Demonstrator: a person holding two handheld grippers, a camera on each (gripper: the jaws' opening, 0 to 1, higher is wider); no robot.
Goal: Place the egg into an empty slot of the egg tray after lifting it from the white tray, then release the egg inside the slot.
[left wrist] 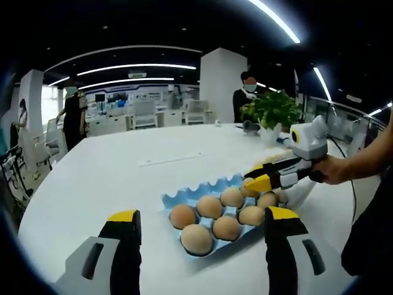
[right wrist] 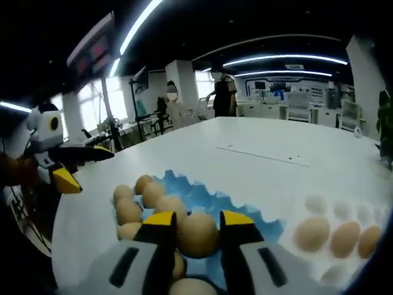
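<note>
Left gripper view: the left gripper rides low with its yellow-tipped jaws spread wide and nothing between them; it hangs short of the blue egg tray, which sits on the white table just ahead. The tray's near slots hold brown eggs. The right gripper comes in from the right, a hand behind it, its tips low over the far side of the tray; from this angle whether it carries anything is hard to tell. A potted plant stands further back on the table, and two people stand beyond its far edge. Right gripper view: the right gripper pinches a brown egg between its two jaws, which are closed only as far as the egg's width. The egg hangs directly over the blue egg tray; bare blue hollows lie just ahead and to the right of it, filled slots to the left. Its long axis cannot be read here. The white tray lies off to the right with several eggs still in it. The left gripper shows at the left edge, jaws apart, well clear. Judgement: the right gripper is the working one; the coming move turns on dropping the egg into an open hollow just ahead, then letting go.
</note>
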